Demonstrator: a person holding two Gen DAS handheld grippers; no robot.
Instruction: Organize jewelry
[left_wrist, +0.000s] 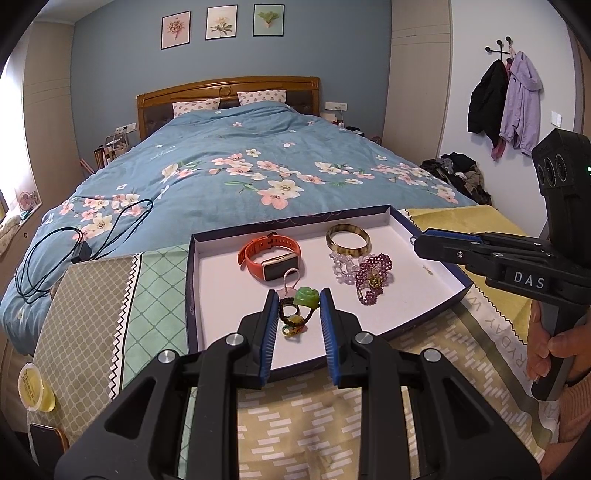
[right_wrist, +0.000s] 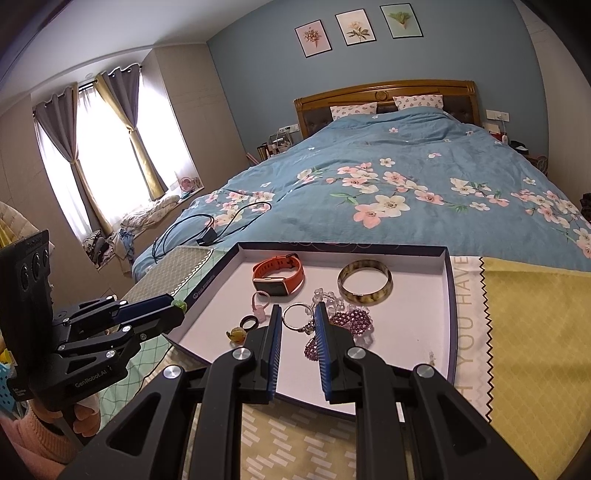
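Observation:
A shallow white tray with dark blue walls holds the jewelry. In it lie an orange watch, a brown bangle, clear beads and a purple bead bracelet. My left gripper is open, with a green jade pendant and a dark ring with an amber charm between its fingers. My right gripper is open around a silver ring. The right gripper also shows in the left wrist view.
The tray sits on patterned cloths at the foot of a bed with a blue floral duvet. A black cable lies on the bed at left. A yellow cup and a phone lie at the left edge.

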